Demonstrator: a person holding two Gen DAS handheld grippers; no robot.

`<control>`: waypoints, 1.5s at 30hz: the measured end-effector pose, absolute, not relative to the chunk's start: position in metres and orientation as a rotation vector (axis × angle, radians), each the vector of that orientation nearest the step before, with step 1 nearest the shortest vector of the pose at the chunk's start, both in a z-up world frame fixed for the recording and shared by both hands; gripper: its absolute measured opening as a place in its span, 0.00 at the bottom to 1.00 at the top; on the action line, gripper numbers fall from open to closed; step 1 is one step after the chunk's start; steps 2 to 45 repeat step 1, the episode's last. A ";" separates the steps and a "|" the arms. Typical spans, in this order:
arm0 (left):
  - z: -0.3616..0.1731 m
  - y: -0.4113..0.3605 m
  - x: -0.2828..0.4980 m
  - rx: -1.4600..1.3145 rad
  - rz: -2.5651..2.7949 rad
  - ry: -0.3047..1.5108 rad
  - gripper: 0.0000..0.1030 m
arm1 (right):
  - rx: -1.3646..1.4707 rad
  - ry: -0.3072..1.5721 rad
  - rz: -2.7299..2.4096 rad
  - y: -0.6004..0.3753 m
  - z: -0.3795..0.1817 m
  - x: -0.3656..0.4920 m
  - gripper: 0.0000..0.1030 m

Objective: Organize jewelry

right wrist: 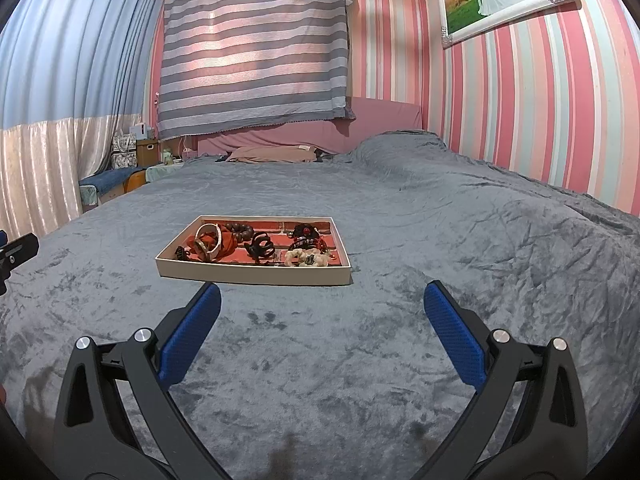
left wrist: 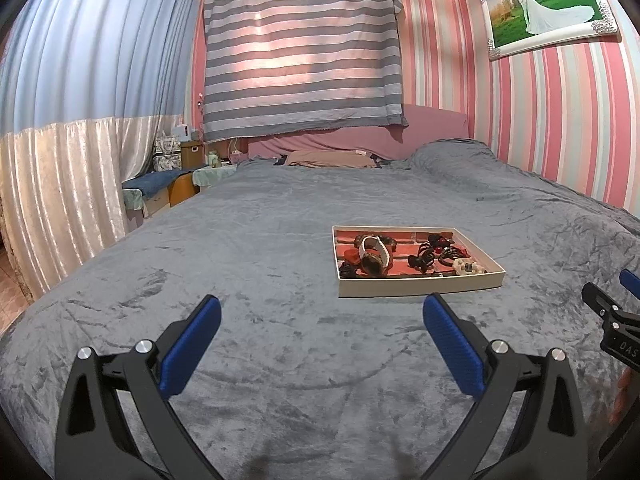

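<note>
Left wrist view first: the left gripper has its jaws spread wide, nothing between the blue pads, just hovering over the grey bedspread. Off at the right edge you can catch a bit of the right gripper, though from this angle I can't tell how its jaws stand.

From the right wrist cam, the right gripper is wide apart too, empty, blue pads clear of everything. A sliver of the left gripper pokes in at the left edge.

Straight ahead of both sits the shallow cream tray with a red lining, flat on the bedspread, a bit right of centre for the left cam and a bit left of centre for the right one. The jewelry's all inside it: a white-strap watch on the left side, a brown bead bracelet behind it, a black claw clip around the middle, black-and-red pieces on the right, and a cream beaded piece at the near right corner. Neither gripper touches the tray.

Further back there's a pink pillow, a striped cloth hung on the wall, blue-and-white curtains on the left and a framed wedding photo up right.
</note>
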State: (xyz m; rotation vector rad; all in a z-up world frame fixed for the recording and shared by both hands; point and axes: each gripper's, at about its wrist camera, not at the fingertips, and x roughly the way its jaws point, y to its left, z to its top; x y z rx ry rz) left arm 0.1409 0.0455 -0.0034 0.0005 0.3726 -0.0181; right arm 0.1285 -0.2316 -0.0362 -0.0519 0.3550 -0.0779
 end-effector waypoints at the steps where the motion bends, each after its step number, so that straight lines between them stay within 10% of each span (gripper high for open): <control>1: -0.003 0.045 0.141 0.001 -0.018 0.372 0.96 | -0.052 0.354 -0.078 -0.231 -0.036 0.128 0.96; 45: -0.003 0.045 0.141 0.001 -0.018 0.372 0.96 | -0.052 0.354 -0.078 -0.231 -0.036 0.128 0.96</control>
